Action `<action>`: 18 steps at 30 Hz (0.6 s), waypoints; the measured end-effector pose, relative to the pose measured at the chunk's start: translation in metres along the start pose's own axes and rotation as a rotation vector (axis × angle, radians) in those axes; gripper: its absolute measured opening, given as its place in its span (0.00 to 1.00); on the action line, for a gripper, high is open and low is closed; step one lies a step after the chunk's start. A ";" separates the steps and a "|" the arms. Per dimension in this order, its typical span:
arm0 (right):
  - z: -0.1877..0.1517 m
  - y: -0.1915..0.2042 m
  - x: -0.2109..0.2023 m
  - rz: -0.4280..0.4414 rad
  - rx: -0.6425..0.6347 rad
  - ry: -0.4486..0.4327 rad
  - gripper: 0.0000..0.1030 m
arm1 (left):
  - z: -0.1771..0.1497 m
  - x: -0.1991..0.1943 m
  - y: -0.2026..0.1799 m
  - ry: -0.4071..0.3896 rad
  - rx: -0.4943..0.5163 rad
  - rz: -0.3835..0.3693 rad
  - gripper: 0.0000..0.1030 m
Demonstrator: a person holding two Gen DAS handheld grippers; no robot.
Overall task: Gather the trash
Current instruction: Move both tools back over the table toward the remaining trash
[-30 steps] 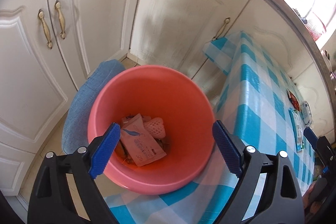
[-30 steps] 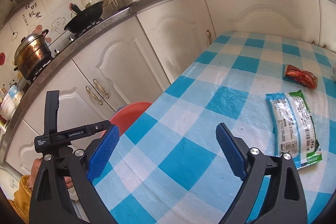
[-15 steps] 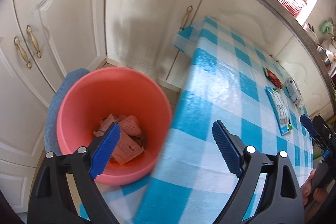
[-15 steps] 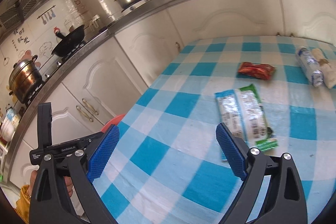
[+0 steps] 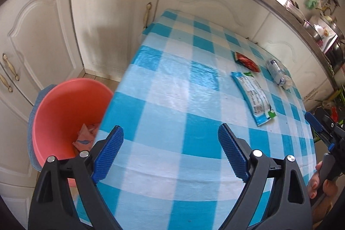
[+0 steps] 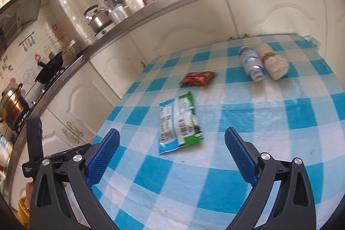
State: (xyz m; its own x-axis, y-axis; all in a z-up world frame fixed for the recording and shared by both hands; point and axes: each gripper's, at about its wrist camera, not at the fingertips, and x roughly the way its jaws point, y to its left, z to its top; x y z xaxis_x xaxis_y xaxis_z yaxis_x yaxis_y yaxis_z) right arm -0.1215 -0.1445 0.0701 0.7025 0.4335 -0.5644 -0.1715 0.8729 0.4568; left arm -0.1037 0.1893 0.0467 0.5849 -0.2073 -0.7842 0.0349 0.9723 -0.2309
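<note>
Both grippers, left gripper (image 5: 170,152) and right gripper (image 6: 172,154), jaws apart and empty, are swinging from the round pink plastic bin (image 5: 64,109) toward the blue-and-green flat plastic wrapper (image 6: 179,122) mid-table, open checked cloth around it.

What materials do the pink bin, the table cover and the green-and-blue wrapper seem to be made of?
Pink bin: probably moulded plastic, with smooth, evenly coloured, slightly matte walls.
Table cover: looks like glossy plastic or oilcloth; window light glares off the blue-and-white checks.
Green-and-blue wrapper: apparently thin printed plastic film, shiny, lying flat with barcodes visible.
</note>
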 end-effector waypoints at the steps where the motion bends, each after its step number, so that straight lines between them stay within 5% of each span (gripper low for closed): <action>1: 0.001 -0.006 -0.003 -0.003 0.013 -0.005 0.94 | 0.001 0.000 -0.005 0.001 0.008 -0.005 0.87; 18: 0.043 -0.113 -0.042 -0.153 0.124 -0.051 0.95 | 0.036 0.037 -0.129 0.015 0.191 -0.164 0.87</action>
State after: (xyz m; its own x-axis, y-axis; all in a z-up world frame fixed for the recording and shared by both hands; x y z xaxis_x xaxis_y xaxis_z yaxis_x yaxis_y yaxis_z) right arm -0.1024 -0.2709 0.0718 0.7486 0.2833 -0.5994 0.0237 0.8921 0.4512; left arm -0.0572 0.0604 0.0684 0.5466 -0.3642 -0.7540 0.2818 0.9279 -0.2440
